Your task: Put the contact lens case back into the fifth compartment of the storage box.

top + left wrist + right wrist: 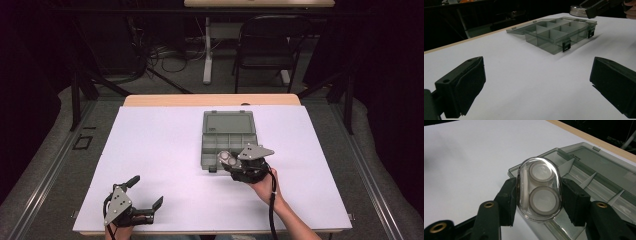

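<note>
Right gripper [537,200] clamps one clear capsule [539,188] holding two discs; left gripper [145,195] gapes wide.

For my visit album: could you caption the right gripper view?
Right hand-held gripper clamps a clear oval case with two round discs above an open compartment box.

The clear capsule [539,190] hides part of the organizer box [599,182].

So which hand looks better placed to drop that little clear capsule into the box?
The right. Its claw already grips the capsule above the open box; the left claw sits open near the table's edge.
</note>
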Available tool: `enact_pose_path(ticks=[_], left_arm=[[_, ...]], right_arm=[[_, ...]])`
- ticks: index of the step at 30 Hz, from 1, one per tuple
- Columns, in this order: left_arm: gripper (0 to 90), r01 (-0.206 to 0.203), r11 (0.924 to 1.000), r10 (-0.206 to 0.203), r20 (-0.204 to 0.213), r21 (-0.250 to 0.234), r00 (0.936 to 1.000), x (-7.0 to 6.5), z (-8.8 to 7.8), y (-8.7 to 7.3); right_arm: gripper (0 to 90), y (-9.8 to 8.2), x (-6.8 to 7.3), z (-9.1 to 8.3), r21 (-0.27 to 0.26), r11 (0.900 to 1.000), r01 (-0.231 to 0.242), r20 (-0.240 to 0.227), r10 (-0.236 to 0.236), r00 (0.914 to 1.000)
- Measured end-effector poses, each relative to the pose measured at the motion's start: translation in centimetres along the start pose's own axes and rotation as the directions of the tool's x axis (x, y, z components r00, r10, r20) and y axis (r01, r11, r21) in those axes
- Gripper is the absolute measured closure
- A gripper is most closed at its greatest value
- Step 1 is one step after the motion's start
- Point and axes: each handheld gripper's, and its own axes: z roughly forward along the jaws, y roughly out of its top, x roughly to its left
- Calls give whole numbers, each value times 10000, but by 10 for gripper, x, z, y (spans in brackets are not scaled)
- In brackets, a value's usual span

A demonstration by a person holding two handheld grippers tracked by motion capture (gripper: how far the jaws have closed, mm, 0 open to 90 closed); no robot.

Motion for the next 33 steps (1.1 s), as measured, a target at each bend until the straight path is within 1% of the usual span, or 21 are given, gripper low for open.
enact_pose_path(ticks=[7,17,33], left_arm=[[3,1,10000,-1,5,10,10000,0,1,0],[4,5,10000,-5,0,-27,10000,-1,1,0],[5,-22,10000,22,-1,-35,10000,0,1,1]], right_arm=[[493,3,-1,3,-35,10000,-34,28,34,10000],[493,11,3,10,-21,10000,69,-59,-70,10000],[493,20,4,17,169,9998,140,-116,-138,9998]])
